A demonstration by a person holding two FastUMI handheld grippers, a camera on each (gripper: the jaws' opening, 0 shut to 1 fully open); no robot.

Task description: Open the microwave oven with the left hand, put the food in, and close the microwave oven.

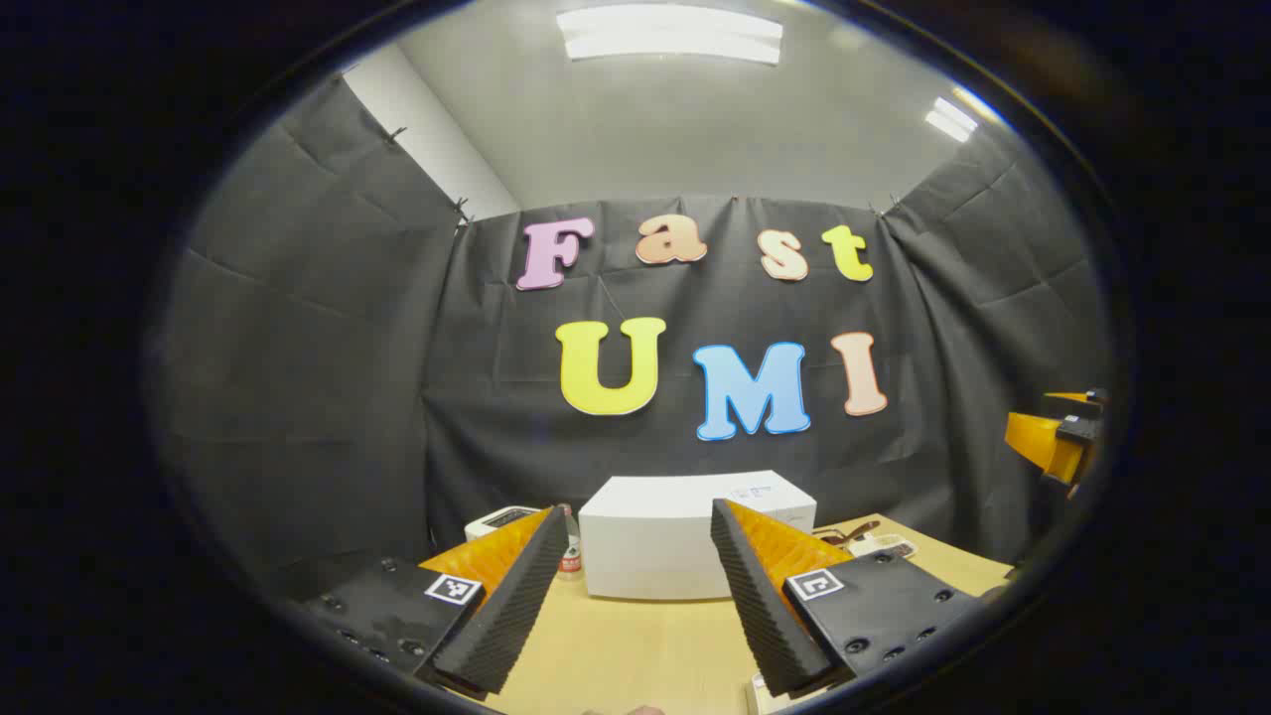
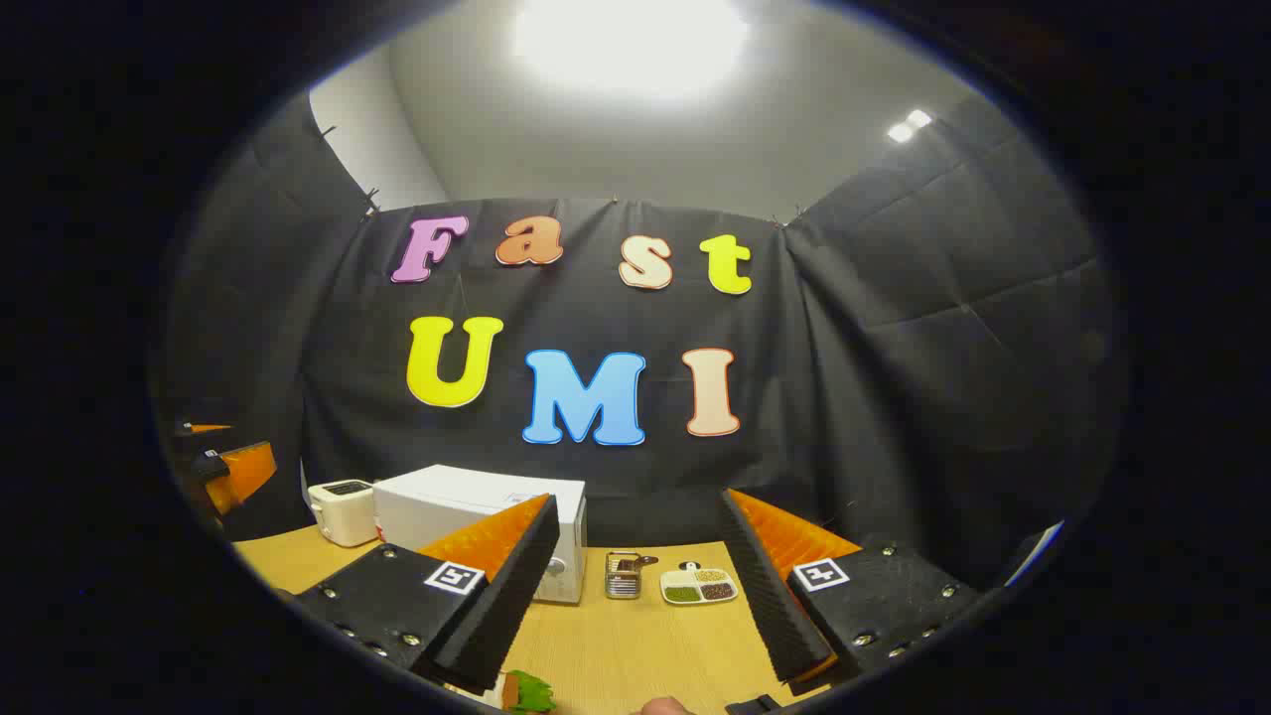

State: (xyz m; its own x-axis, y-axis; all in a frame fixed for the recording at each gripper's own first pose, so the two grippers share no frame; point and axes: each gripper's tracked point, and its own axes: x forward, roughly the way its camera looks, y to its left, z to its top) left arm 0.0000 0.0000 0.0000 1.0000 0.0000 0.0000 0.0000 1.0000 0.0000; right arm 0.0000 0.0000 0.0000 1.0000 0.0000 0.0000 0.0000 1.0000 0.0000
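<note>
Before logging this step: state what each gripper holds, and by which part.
Nothing is held. The left gripper is open, aimed at the white microwave oven; the right gripper is open above the wooden table.

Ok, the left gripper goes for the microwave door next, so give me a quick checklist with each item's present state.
1. Left gripper open, holding nothing: ok.
2. Microwave ahead of it, between its fingers in the left gripper view: ok.
3. Microwave door shut: ok.
4. Door handle located: cannot tell.
5. Right gripper open and empty: ok.
6. Food ready: cannot tell; a green-topped item lies at the table's near edge.
</note>
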